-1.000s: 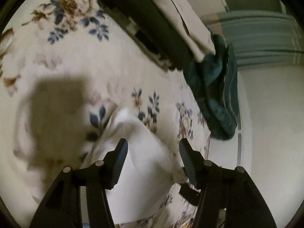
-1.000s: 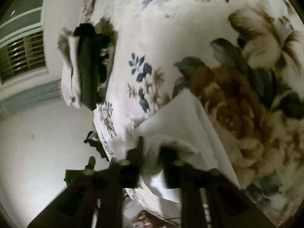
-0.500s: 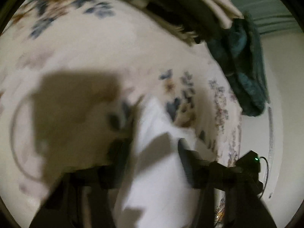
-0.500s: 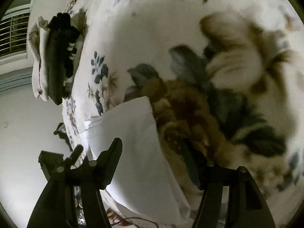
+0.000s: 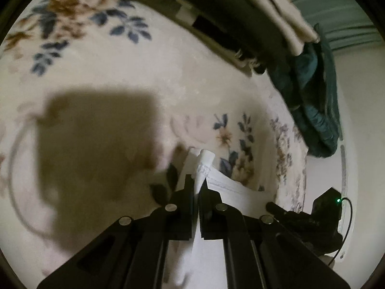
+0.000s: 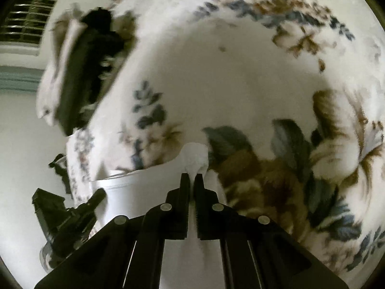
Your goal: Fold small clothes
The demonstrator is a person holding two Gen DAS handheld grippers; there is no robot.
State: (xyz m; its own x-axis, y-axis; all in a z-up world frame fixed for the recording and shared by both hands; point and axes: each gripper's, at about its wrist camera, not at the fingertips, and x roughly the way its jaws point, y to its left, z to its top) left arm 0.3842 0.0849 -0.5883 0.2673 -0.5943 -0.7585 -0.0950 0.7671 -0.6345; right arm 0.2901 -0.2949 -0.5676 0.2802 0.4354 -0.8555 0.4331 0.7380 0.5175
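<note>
Both my jaws, apart a second ago, are now clamped on the white garment lying on the floral blanket near its edge, so I judge the fold can start, with the left gripper and right gripper angled steeply down at the blanket.

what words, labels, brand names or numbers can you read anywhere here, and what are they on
None: no readable text in either view.
White garment: stitched hem only, no tag or print showing.
Floral blanket: flower pattern, no lettering.
Left gripper and right gripper: plain black, no markings.
Folded clothes stack: blurred, no label made out.
</note>
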